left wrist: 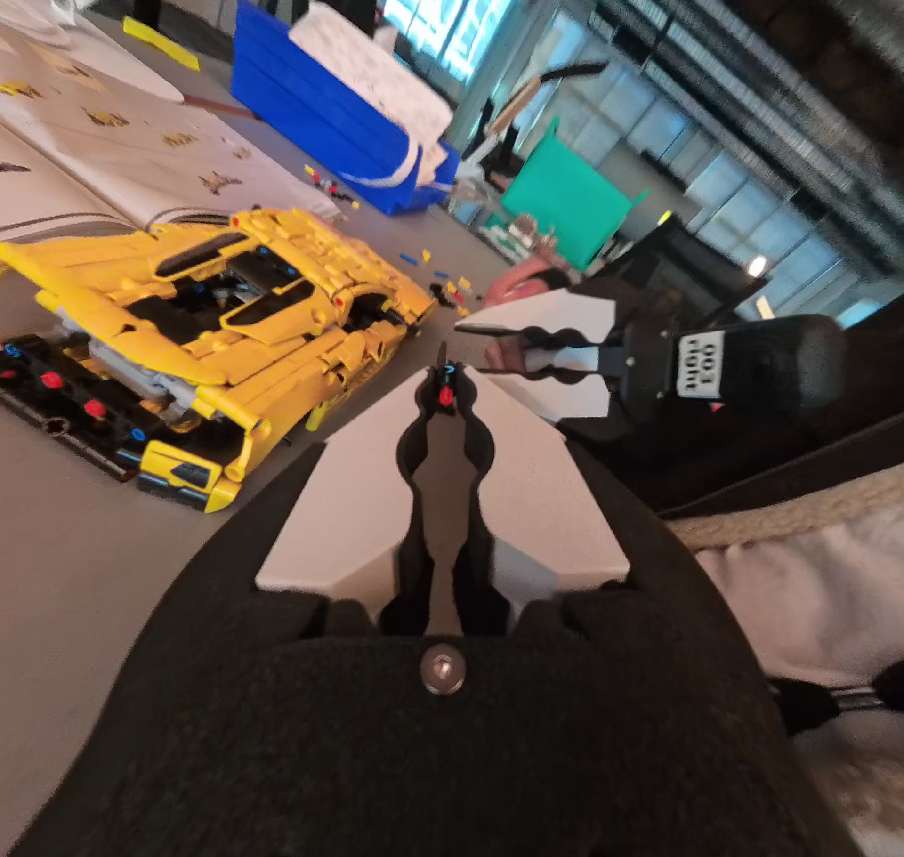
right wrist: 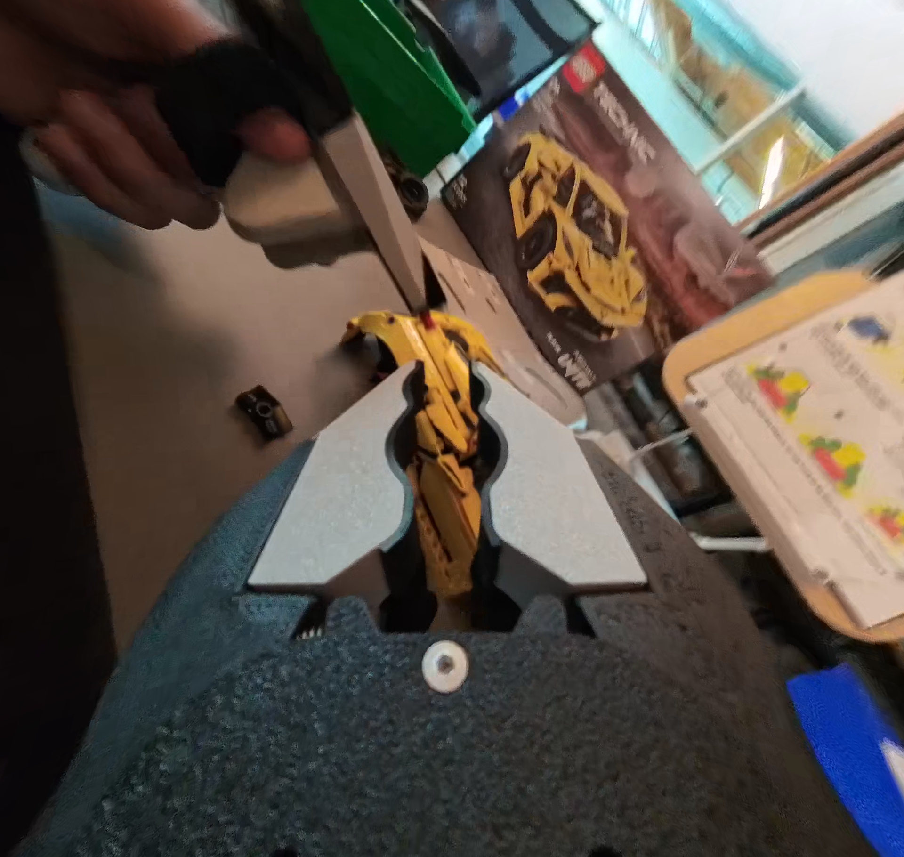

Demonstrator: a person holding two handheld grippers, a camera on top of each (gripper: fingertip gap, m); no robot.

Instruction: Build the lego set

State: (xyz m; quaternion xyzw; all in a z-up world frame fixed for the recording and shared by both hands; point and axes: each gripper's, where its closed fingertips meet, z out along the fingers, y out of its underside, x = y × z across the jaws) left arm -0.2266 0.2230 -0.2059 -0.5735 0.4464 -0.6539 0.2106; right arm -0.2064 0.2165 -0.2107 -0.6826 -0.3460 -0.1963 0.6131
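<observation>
The yellow lego car [left wrist: 210,344] lies on the grey table [left wrist: 73,564], left of both grippers. My left gripper [left wrist: 446,368] is shut on a small black piece with a red pin [left wrist: 445,394], held above the table just off the car's near end. In the right wrist view the left gripper [right wrist: 420,305] comes down from the upper left, its red pin [right wrist: 428,321] close over the car [right wrist: 440,422]. My right gripper [right wrist: 445,366] is slightly open and empty; the car shows through its gap. It also shows in the left wrist view [left wrist: 469,349], pointing at the left gripper's tips.
Loose small pieces [left wrist: 450,290] lie beyond the car. A small black piece [right wrist: 264,410] sits on the table. The set's box [right wrist: 611,246] stands behind, a sheet on a wooden board [right wrist: 782,442] to the right. A blue bin [left wrist: 318,109] and a green bin [left wrist: 562,197] stand farther back. My two grippers' fingertips are within a few centimetres of each other.
</observation>
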